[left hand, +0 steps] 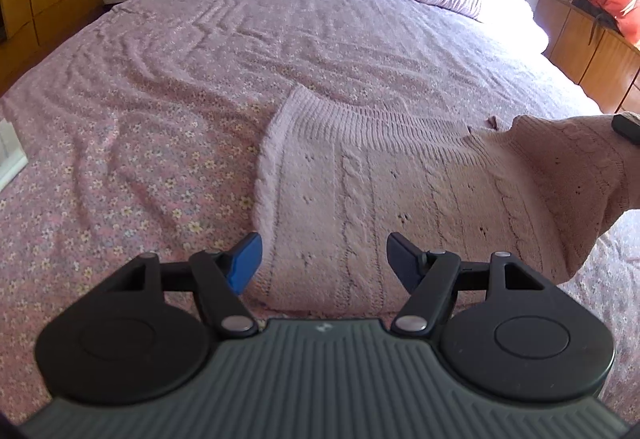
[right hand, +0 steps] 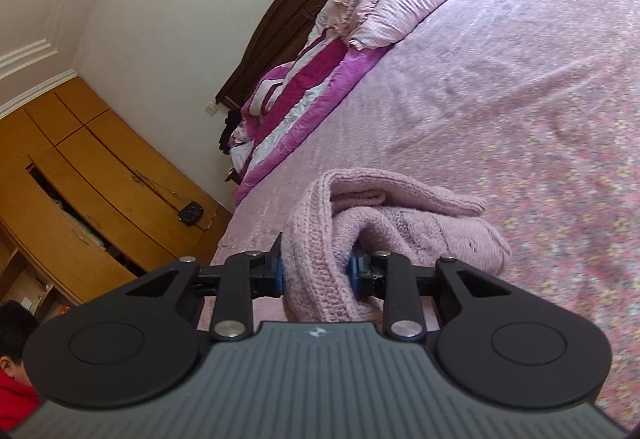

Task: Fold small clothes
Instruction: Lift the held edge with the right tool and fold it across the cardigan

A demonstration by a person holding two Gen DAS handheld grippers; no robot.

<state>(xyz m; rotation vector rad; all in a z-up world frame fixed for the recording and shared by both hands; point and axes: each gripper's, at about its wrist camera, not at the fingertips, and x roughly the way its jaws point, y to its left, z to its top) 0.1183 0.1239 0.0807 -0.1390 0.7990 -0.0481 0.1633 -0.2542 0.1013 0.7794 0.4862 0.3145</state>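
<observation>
My right hand-held gripper clamps the pink knit sweater; left hand-held gripper, jaws apart, should pin its hem while I fold.

Sweater: pink cable-knit wool, matt, fuzzy. Bedspread: thin floral cloth, wrinkled. Left gripper: matt black plastic, bare metal rivets. Wardrobe: smooth varnished wood.

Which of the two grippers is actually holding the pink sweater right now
The right gripper: its jaws are clamped on a bunched fold of the pink sweater. The left gripper hovers open above the sweater's flat part, gripping nothing.
</observation>
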